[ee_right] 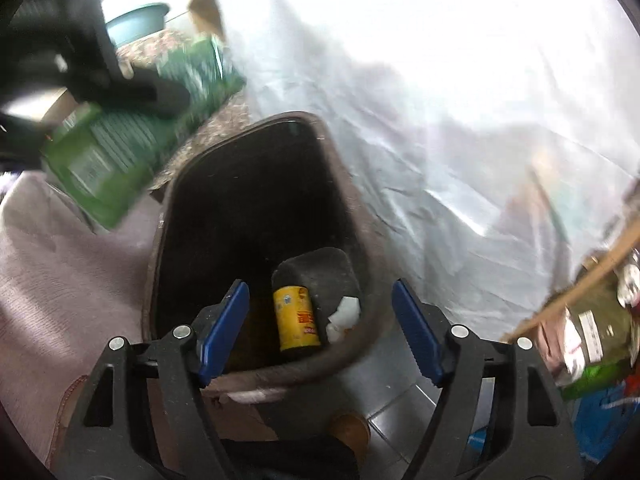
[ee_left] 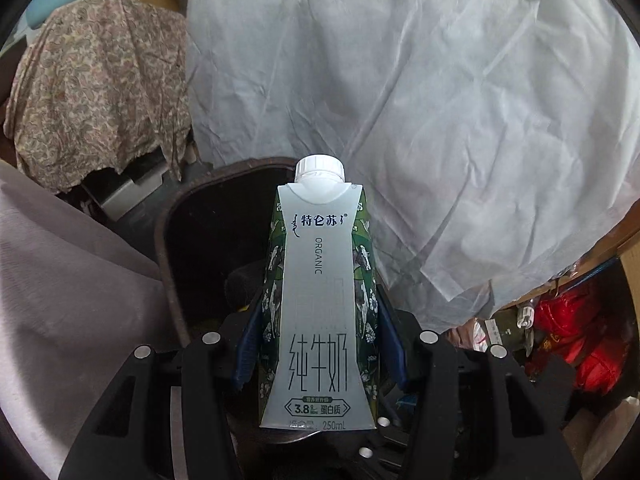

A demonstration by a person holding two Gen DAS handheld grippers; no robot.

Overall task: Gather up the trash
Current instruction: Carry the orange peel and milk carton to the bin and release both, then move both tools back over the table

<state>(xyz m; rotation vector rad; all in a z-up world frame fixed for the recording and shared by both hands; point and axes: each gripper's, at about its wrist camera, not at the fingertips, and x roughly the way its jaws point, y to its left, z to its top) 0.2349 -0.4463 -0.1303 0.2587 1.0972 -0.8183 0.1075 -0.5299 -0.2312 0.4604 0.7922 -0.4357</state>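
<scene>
Left gripper (ee_left: 320,344) clamping milk carton (ee_left: 318,300) above trash bin (ee_right: 256,208); right gripper (ee_right: 320,332) wide, empty. Risk: early release bouncing off rim.

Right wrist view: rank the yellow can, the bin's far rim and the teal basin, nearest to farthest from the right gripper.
From the right gripper, open over the bin:
1. Yellow can, between the fingers, on the bin's floor.
2. Bin's far rim, straight ahead, above the can in the picture.
3. Teal basin, upper left, behind the bin.
</scene>
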